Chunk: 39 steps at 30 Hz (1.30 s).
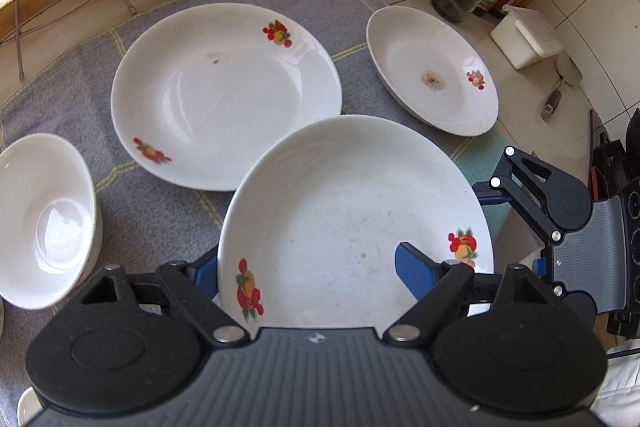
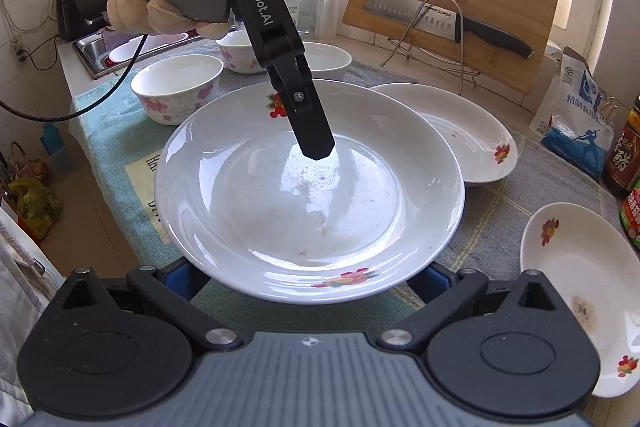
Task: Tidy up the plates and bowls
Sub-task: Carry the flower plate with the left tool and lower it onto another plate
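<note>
Left wrist view: the left gripper [image 1: 308, 275] has the near plate [image 1: 352, 223] low in the frame, one blue finger [image 1: 414, 277] inside the dish and the other under its rim, faint specks on its floor. Centre frame, a second plate [image 1: 224, 95] shows a small brown spot; upper right, a third plate [image 1: 432, 71] carries a darker smear. A plain bowl [image 1: 44, 219] sits at left, nothing in it.

Right wrist view: the right gripper [image 2: 308, 277] spreads wide under the plate's near edge; whether it touches, I cannot tell. Flowered bowl [image 2: 176, 87] at upper left.
</note>
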Each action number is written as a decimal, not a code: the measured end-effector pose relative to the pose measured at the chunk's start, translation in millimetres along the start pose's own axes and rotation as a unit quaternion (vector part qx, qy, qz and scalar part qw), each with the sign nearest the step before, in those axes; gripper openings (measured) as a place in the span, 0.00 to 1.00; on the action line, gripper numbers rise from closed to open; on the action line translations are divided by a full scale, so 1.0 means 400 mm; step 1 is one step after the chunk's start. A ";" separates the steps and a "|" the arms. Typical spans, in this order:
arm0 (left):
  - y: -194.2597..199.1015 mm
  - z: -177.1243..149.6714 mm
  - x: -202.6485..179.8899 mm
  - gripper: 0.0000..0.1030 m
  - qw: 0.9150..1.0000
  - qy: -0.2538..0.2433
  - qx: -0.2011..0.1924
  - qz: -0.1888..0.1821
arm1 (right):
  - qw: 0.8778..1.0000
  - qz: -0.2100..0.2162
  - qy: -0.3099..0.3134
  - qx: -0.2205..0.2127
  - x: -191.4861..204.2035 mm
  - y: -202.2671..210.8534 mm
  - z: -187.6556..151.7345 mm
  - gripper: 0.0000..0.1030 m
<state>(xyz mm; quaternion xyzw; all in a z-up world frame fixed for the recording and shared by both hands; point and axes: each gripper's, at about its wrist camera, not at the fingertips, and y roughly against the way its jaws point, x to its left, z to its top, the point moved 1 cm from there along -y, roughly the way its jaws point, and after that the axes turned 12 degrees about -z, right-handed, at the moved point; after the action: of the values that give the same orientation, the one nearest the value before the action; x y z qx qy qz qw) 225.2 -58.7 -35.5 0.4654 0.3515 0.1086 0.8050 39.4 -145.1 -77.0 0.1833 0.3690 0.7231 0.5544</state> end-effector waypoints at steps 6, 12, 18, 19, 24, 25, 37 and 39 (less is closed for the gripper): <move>-0.043 0.085 -0.047 0.84 1.000 -0.029 0.006 -0.008 | 0.999 -0.021 -0.025 0.003 -0.067 0.024 -0.017 1.00; -0.090 0.172 -0.098 0.84 0.998 -0.064 0.013 -0.019 | 0.997 -0.054 -0.049 0.006 -0.131 0.052 -0.042 1.00; -0.144 0.253 -0.142 0.84 0.995 -0.093 0.022 -0.034 | 0.993 -0.082 -0.084 0.008 -0.202 0.081 -0.076 1.00; -0.154 0.264 -0.150 0.84 0.994 -0.098 0.024 -0.036 | 0.992 -0.086 -0.088 0.008 -0.213 0.085 -0.083 1.00; -0.202 0.316 -0.188 0.84 0.991 -0.123 0.033 -0.046 | 0.988 -0.109 -0.104 0.013 -0.262 0.106 -0.114 1.00; -0.211 0.325 -0.193 0.84 0.990 -0.126 0.035 -0.048 | 0.988 -0.113 -0.108 0.014 -0.270 0.109 -0.120 1.00; -0.313 0.398 -0.246 0.84 0.984 -0.154 0.056 -0.067 | 0.979 -0.146 -0.140 0.028 -0.328 0.136 -0.178 1.00; -0.326 0.406 -0.248 0.84 0.984 -0.156 0.058 -0.069 | 0.978 -0.149 -0.144 0.030 -0.334 0.136 -0.182 1.00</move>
<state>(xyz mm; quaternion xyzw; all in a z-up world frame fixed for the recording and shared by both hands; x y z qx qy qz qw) 241.1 -288.7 -45.2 0.4976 0.2588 -0.0413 0.8269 -3.2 -300.5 -65.7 0.2455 0.3296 0.5870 0.6975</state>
